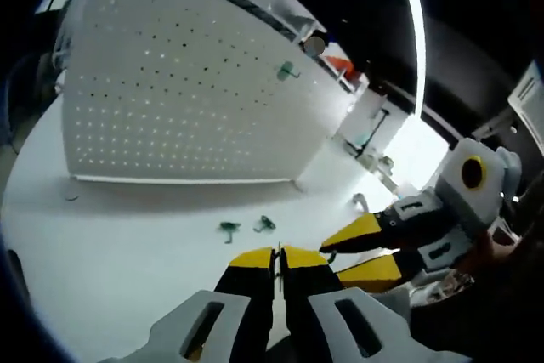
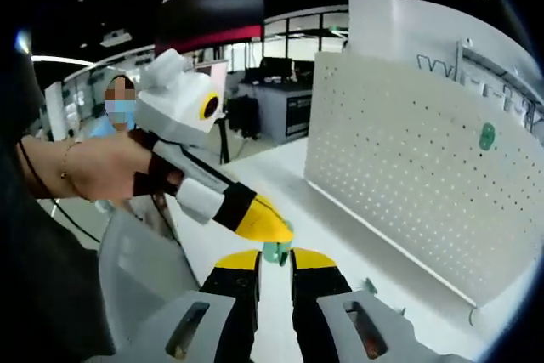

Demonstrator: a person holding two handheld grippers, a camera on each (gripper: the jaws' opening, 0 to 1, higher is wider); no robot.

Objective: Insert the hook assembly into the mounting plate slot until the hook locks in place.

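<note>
Hook assemblies, small green pieces, are showing up in several places. In the left gripper view, two loose hooks [image 1: 246,228] are lying on the white table [image 1: 110,244] just ahead of the left gripper [image 1: 277,254], whose yellow-tipped jaws are sitting almost pressed together with only a thin slit between them; whether anything is pinched there I cannot tell. One mounted hook [image 1: 287,70] is already hanging on the white pegboard [image 1: 170,91], which is standing upright behind. The right gripper [image 1: 367,252] is reaching in from the right, jaws spread apart.

In the right gripper view, the right gripper [image 2: 274,259] is holding its jaws spread, and a green hook [image 2: 276,251] is sitting in the gap between the tips, just under the left gripper [image 2: 263,220], held by a hand [image 2: 98,166]. Whether either tool is gripping this hook is unclear. That piece looks light, stiff plastic, probably slippery; pinching its flat body, leaving the prongs free, seems wisest. A person is standing behind.
</note>
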